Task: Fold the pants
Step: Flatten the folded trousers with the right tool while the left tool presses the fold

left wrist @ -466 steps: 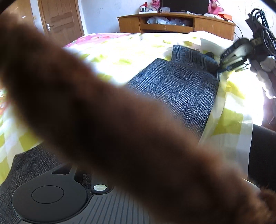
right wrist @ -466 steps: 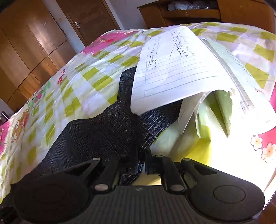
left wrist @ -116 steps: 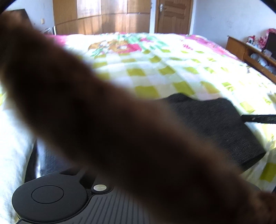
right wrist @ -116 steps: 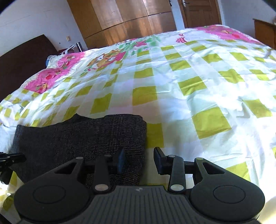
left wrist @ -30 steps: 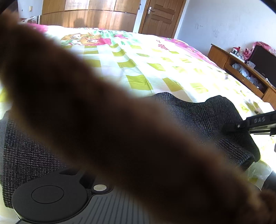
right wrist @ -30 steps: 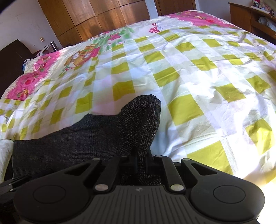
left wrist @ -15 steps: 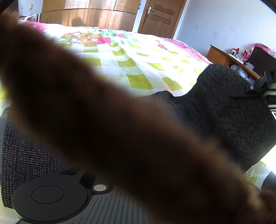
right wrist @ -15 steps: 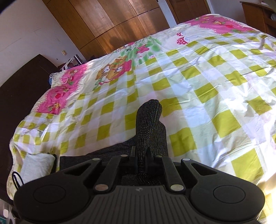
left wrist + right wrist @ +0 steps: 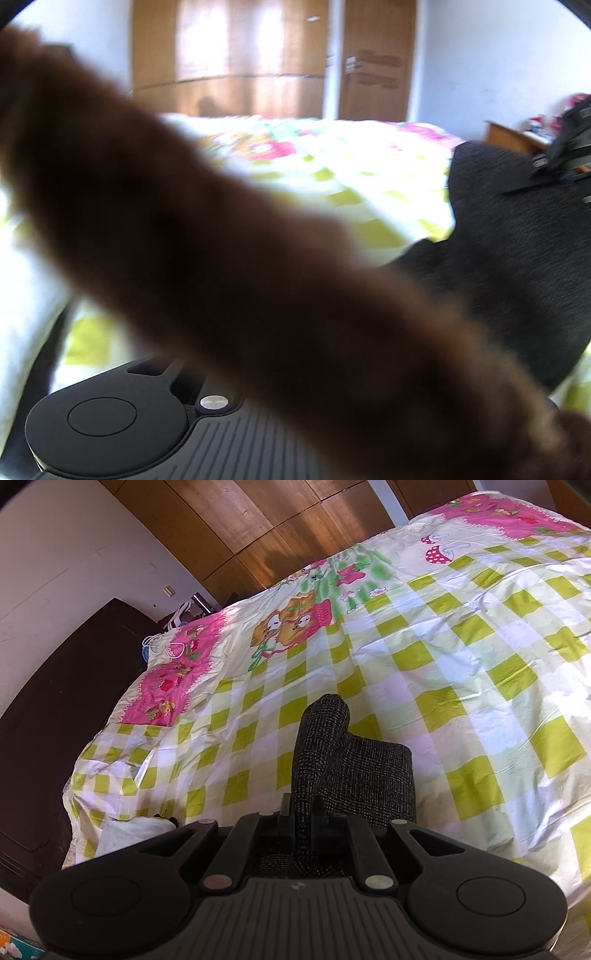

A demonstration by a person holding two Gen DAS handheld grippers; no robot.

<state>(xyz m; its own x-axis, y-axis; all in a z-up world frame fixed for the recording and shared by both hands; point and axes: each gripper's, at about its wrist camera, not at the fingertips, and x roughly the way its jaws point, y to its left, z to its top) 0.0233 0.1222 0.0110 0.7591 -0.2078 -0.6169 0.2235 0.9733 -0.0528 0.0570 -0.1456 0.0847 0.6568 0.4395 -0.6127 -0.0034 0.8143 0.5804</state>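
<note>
The dark grey checked pants (image 9: 354, 771) hang folded above the bed. My right gripper (image 9: 303, 812) is shut on one edge of them, and a fold of cloth stands up between the fingers. In the left wrist view the pants (image 9: 517, 266) hang at the right, with the right gripper (image 9: 554, 166) holding their upper corner. A blurred brown furry sleeve (image 9: 221, 258) covers most of the left wrist view and hides the left gripper's fingers.
The bed has a yellow-green checked sheet (image 9: 480, 657) with pink cartoon borders. A dark headboard (image 9: 55, 709) stands at the left, a wooden wardrobe (image 9: 280, 528) behind, a door (image 9: 373, 62) and a wooden shelf (image 9: 517, 136) at the right.
Both grippers have risen, lifting the pants off the sheet. The right wrist view now looks down on the bed from higher, and the left wrist view is motion-blurred.
</note>
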